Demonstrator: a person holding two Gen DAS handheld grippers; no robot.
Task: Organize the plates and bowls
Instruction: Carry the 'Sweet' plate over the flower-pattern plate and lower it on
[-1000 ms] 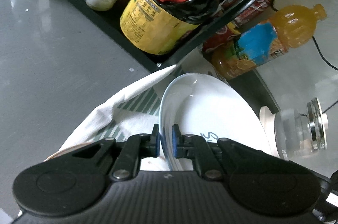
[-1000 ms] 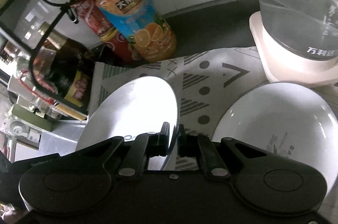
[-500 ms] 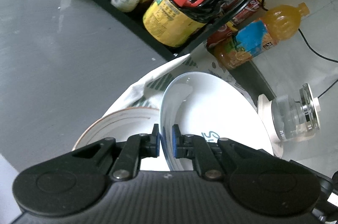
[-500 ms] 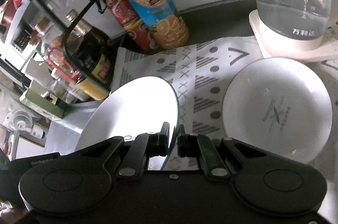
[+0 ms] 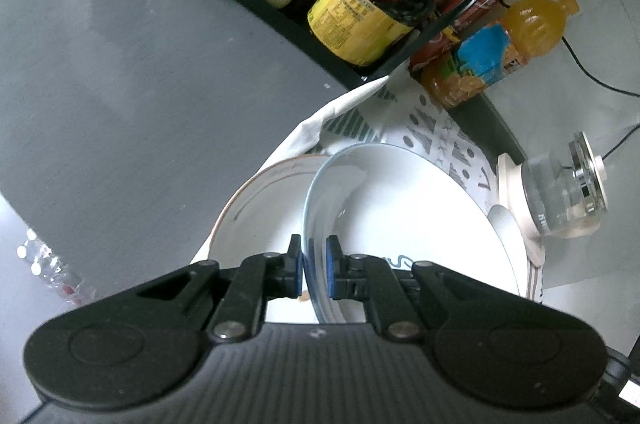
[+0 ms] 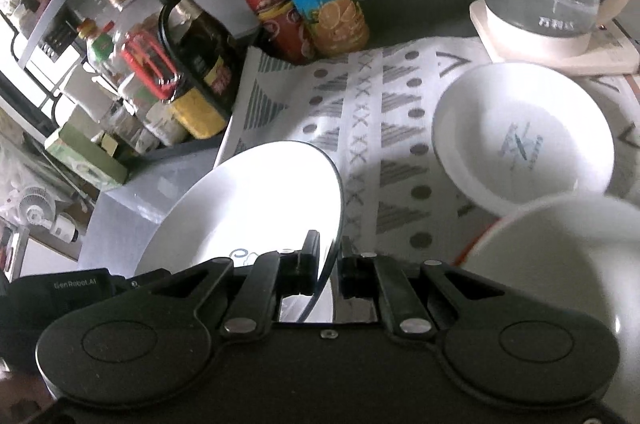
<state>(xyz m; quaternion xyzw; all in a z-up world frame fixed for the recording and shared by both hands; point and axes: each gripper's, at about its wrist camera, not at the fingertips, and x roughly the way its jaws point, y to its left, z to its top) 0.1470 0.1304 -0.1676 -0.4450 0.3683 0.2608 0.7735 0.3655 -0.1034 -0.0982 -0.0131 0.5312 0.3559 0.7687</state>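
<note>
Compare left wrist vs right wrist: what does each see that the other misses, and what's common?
Left wrist only: the left gripper shut on the rim of the white plate, a brown-rimmed plate lying beneath it, and bare grey tabletop.

Right wrist only: the right gripper shut on the same plate's opposite rim, a white bowl with a blue mark on the patterned cloth, and a red-rimmed bowl at the lower right.

Both: the plate, the cloth, the orange juice bottle, the glass kettle and the black condiment rack.
</note>
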